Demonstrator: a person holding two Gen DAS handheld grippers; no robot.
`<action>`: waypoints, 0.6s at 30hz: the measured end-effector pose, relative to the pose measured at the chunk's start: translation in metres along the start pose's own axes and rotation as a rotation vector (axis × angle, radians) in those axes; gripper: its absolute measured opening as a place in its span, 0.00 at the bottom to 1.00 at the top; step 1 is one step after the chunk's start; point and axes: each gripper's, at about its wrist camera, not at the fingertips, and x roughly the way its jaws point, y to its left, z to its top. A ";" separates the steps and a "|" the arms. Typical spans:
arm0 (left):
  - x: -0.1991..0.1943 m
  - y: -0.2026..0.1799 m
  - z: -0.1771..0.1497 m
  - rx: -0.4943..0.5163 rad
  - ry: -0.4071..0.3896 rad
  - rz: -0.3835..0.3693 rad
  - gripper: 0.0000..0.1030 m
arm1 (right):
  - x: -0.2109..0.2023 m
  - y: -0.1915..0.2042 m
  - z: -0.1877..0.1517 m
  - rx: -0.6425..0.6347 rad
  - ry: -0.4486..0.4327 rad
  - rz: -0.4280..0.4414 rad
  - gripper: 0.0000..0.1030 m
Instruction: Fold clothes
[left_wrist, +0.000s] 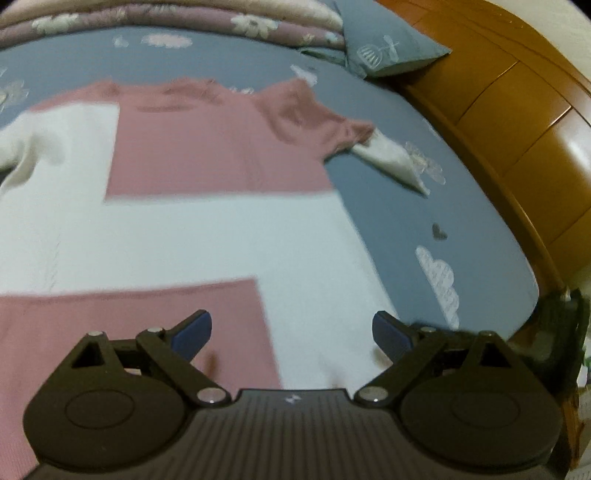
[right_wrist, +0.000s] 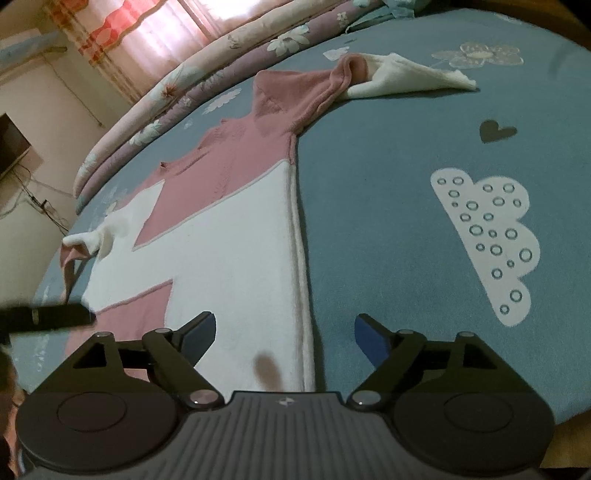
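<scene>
Item: pink-and-white sweater (right_wrist: 229, 236), spread flat on the blue bedspread (right_wrist: 388, 206), hem nearest me, both sleeves out sideways.
Left claw (left_wrist: 291, 328): I hold it spread wide over the hem, nothing between its pads.
Right claw (right_wrist: 284, 328): likewise gaping and empty, straddling the sweater's side edge.
Risks, as I judge them: pinching bedspread along with knit at that edge; the far sleeve (right_wrist: 406, 79), already crumpled, bunching under any fold; uneven lift skewing the crease.

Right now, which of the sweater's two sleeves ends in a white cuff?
The sleeve nearer the flower print: pink with a white cuff. The other sleeve is white, ending pink.
</scene>
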 end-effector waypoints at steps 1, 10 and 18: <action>0.001 -0.009 0.004 0.013 -0.004 -0.022 0.91 | 0.002 0.002 0.001 -0.007 0.002 -0.007 0.89; 0.017 -0.039 0.008 0.122 -0.043 -0.157 0.91 | 0.012 0.011 0.001 -0.035 0.005 -0.019 1.00; 0.009 0.065 0.028 -0.027 -0.120 -0.022 0.91 | 0.016 0.024 -0.006 -0.094 -0.005 -0.086 1.00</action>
